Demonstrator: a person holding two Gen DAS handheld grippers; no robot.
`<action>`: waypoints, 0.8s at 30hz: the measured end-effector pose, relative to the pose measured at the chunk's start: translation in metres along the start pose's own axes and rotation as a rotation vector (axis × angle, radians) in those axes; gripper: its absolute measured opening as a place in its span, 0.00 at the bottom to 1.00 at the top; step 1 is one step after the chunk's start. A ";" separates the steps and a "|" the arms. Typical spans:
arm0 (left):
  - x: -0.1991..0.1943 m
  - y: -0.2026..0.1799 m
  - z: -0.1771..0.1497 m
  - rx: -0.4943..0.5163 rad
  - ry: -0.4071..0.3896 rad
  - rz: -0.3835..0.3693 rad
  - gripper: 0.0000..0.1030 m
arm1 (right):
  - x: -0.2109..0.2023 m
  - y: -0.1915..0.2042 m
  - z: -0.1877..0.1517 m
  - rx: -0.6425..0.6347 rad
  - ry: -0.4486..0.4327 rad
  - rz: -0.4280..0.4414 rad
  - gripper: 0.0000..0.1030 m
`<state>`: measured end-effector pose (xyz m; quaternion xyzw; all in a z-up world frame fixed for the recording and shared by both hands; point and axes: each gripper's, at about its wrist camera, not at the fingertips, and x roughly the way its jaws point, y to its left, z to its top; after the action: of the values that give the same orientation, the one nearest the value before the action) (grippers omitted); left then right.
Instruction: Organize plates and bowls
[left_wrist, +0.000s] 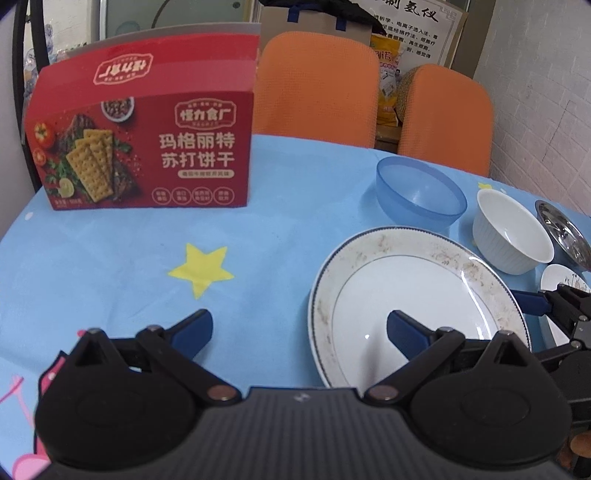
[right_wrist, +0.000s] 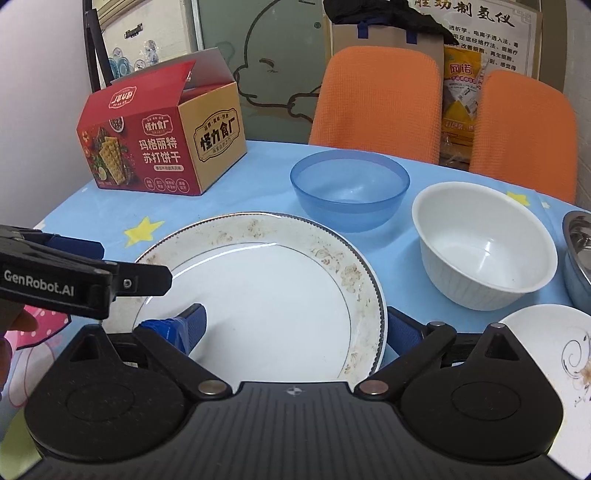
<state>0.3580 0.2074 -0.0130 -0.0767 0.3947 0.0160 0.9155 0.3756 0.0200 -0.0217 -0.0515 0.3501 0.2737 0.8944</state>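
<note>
Bench cover (right_wrist: 258, 206): light blue, printed with yellow stars and pink cartoon figures. Large plate (right_wrist: 280, 295): white, with a dark blue edge line and faded brown floral rim band (a thin grey ring circles the centre). Translucent bowl (right_wrist: 349, 188): blue. Ribbed bowl (right_wrist: 484, 251): plain white. Small dish (right_wrist: 546, 347): white with a dark scroll motif. Cracker box (right_wrist: 147, 147): red front, tan side. Chairs (right_wrist: 376, 99): orange. Tool pads (left_wrist: 194, 328): blue on black linkage.

Two orange chairs (right_wrist: 376, 99) behind table (left_wrist: 110, 258), white wall (left_wrist: 546, 92).
</note>
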 end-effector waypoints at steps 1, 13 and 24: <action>0.003 -0.001 0.000 0.001 0.008 -0.002 0.96 | 0.001 0.001 -0.002 -0.005 0.005 -0.004 0.85; 0.023 -0.017 -0.005 0.067 0.008 0.038 0.98 | 0.005 0.002 -0.014 -0.031 -0.049 0.008 0.87; 0.024 -0.020 -0.005 0.069 0.008 0.051 1.00 | 0.005 0.001 -0.015 -0.043 -0.057 0.026 0.87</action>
<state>0.3728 0.1861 -0.0310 -0.0353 0.4004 0.0253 0.9153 0.3690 0.0191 -0.0362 -0.0584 0.3191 0.2943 0.8990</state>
